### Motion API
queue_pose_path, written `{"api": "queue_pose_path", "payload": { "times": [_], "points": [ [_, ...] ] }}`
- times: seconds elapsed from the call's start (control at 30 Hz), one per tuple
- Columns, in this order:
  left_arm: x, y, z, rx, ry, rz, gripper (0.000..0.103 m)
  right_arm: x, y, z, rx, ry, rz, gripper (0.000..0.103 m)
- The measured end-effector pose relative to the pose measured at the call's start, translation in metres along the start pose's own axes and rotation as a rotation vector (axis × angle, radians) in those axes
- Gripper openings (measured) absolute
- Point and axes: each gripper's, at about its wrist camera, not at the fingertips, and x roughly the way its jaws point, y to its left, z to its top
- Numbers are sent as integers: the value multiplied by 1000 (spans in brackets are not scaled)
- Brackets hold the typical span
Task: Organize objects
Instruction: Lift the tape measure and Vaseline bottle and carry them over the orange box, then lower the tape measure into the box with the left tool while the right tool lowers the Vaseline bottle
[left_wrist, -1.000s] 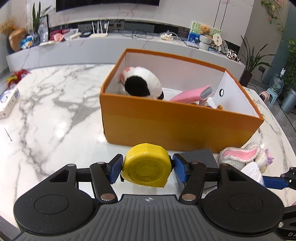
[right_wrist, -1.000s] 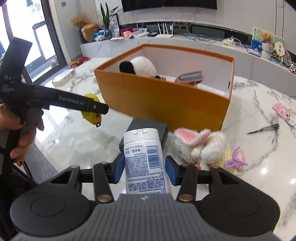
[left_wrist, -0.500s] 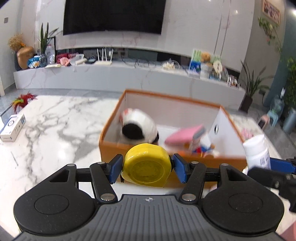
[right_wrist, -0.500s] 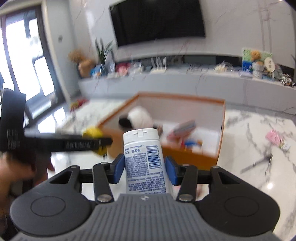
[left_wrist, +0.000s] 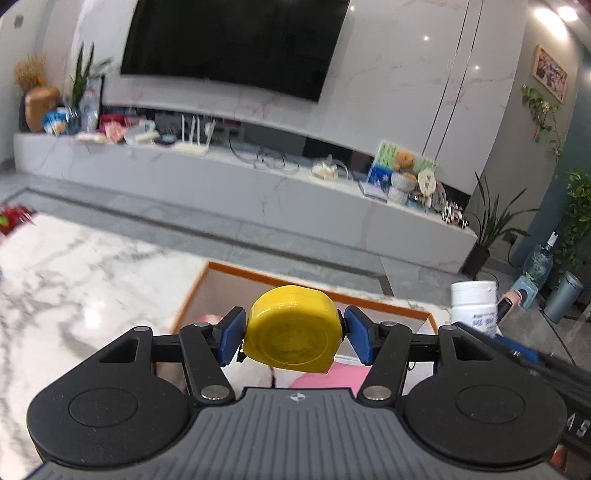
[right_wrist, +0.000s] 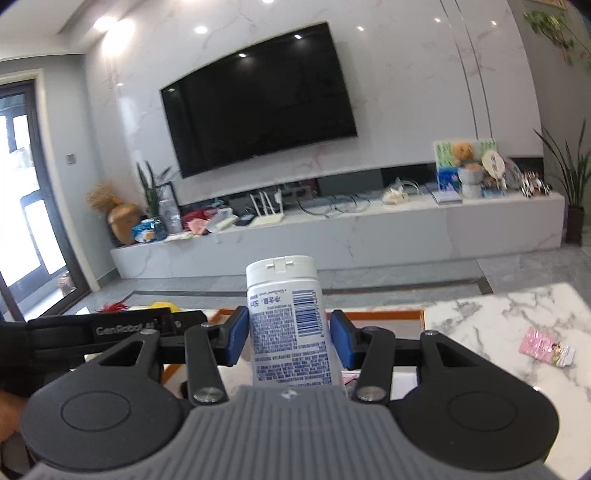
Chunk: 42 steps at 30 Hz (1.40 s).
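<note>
My left gripper (left_wrist: 293, 338) is shut on a yellow tape measure (left_wrist: 291, 328) and holds it above the open orange box (left_wrist: 295, 275). My right gripper (right_wrist: 288, 338) is shut on a white bottle (right_wrist: 288, 325) with a blue printed label, also held over the orange box (right_wrist: 380, 315). The white bottle also shows in the left wrist view (left_wrist: 474, 302) at the right. The left gripper's handle (right_wrist: 110, 326) shows in the right wrist view at the left. A pink item (left_wrist: 328, 378) lies in the box below the tape measure; most of the box's inside is hidden.
The box stands on a white marble table (left_wrist: 74, 277). A pink packet (right_wrist: 546, 345) lies on the marble table (right_wrist: 517, 314) to the right. A long TV bench (right_wrist: 332, 236) with clutter and a wall TV (right_wrist: 258, 107) are behind.
Both grippers have risen from table level and moved forward over the box, each still holding its object. The views have tilted up towards the TV wall.
</note>
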Motion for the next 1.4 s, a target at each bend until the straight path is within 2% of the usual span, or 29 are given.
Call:
{"api": "queue_pose_path", "payload": {
  "times": [0.2, 0.33, 0.47, 0.53, 0.67, 0.87, 1.13, 1.4],
  "points": [
    [54, 7, -10, -42, 112, -28, 69, 39, -23, -14, 46, 89, -54, 50],
    [78, 15, -15, -52, 154, -16, 69, 57, -33, -22, 64, 154, 14, 50],
    [88, 16, -18, -63, 174, -7, 69, 70, -29, -26, -17, 187, 87, 49],
    [90, 13, -13, -55, 176, -3, 68, 74, -27, -29, -51, 205, 82, 49],
    [103, 0, -3, 11, 193, -9, 68, 73, -23, -36, -90, 238, 102, 49],
    [131, -15, -3, 104, 343, -20, 68, 81, -10, -42, -166, 300, 149, 49],
    [149, -22, -2, 237, 518, 9, 68, 105, -7, -53, -178, 399, 125, 49],
    [168, -23, -7, 298, 590, 63, 68, 122, -10, -52, -150, 455, 64, 49]
  ]
}}
